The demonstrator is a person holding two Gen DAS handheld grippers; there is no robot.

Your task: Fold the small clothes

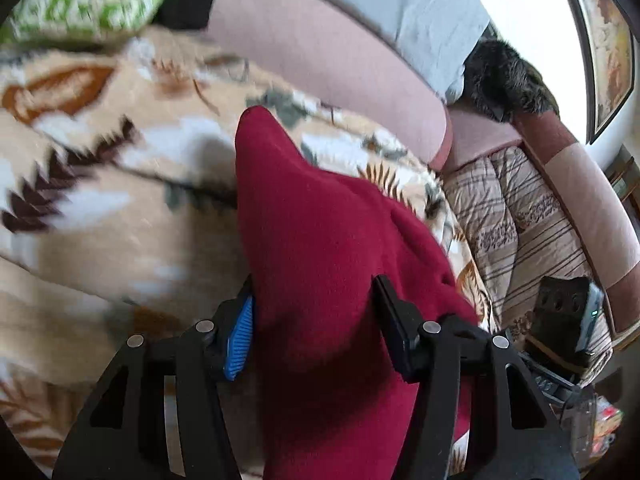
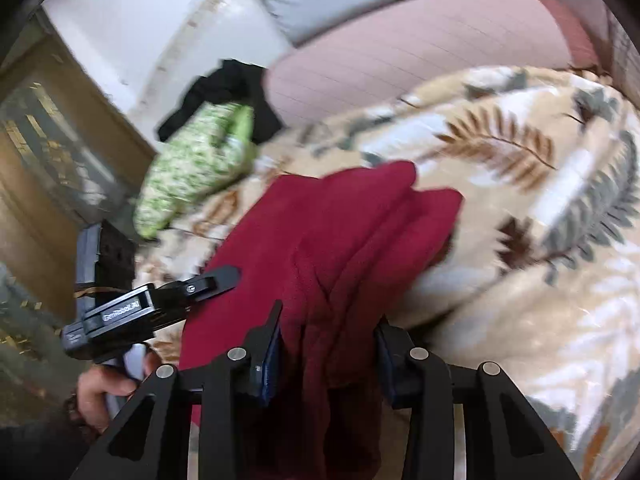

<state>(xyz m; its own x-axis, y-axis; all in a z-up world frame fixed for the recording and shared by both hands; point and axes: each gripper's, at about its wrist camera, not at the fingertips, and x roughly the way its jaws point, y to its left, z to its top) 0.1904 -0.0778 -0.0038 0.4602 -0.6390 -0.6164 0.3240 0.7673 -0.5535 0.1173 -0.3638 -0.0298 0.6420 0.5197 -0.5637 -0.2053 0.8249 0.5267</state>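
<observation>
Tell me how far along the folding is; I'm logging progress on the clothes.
Done: nothing looks finished; no neat folded pile shows. In hand: the red garment hangs bunched between both hand-held grippers, the left and the right, over the leaf-print blanket. Left: flattening and folding it, and likely the green patterned cloth and black garment, both lying crumpled.

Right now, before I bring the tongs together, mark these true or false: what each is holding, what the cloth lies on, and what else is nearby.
1. Both tongs have dark red cloth between their fingers. True: left tongs, right tongs.
2. The cloth lies over a bare wooden table. False: it lies over a leaf-patterned blanket.
3. A green-and-white patterned item lies beyond the red cloth. True.
4. The red cloth is folded into a neat square. False: it hangs bunched in loose folds.
</observation>
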